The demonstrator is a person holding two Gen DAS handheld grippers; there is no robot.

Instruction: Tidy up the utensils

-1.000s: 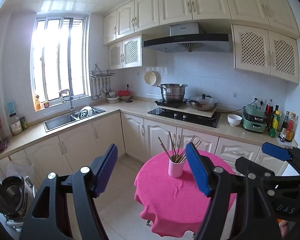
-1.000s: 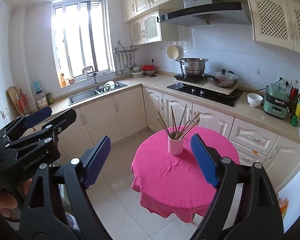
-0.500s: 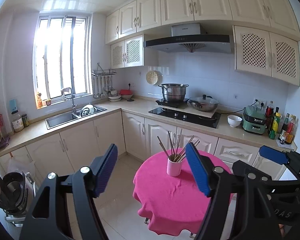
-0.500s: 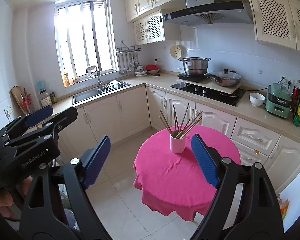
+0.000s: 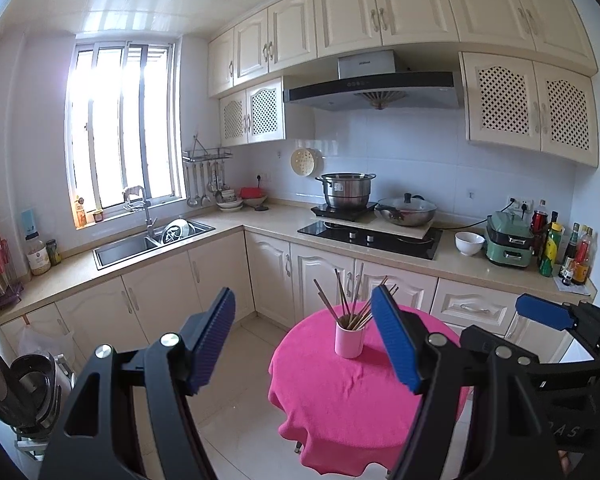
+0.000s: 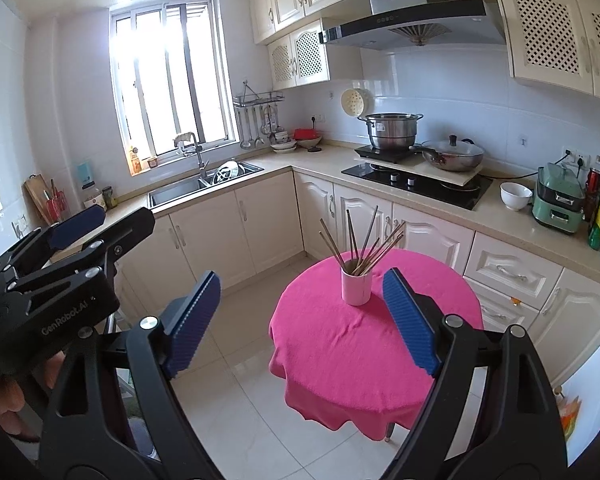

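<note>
- My left gripper [image 5: 304, 338] – blue pads spread wide, nothing btwn them, up in the air short of the table.
- My right gripper [image 6: 300, 322] – same deal, jaws wide apart, empty, hovering over the near floor.
- Each shows in the other's view: right one at the left cam's right edge, left one at the right cam's left edge w/ my hand [image 6: 8, 396] under it.
- Past the pads: pink cup [image 6: 355, 287] upright on the round table [image 6: 364, 356] w/ pink cloth, toward its far side.
- Chopsticks [image 6: 364, 246] stand in the cup, fanned out, tips up.
- Beyond the table – cream cabinets [image 5: 332, 272], black hob [image 5: 374, 236] w/ steel pot [image 5: 346, 190] & lidded wok [image 5: 406, 211].
- Sink [image 5: 148, 242] under the window, far left; white bowl [image 5: 469, 242] & green cooker [image 5: 509, 246] on the counter to the right.
</note>
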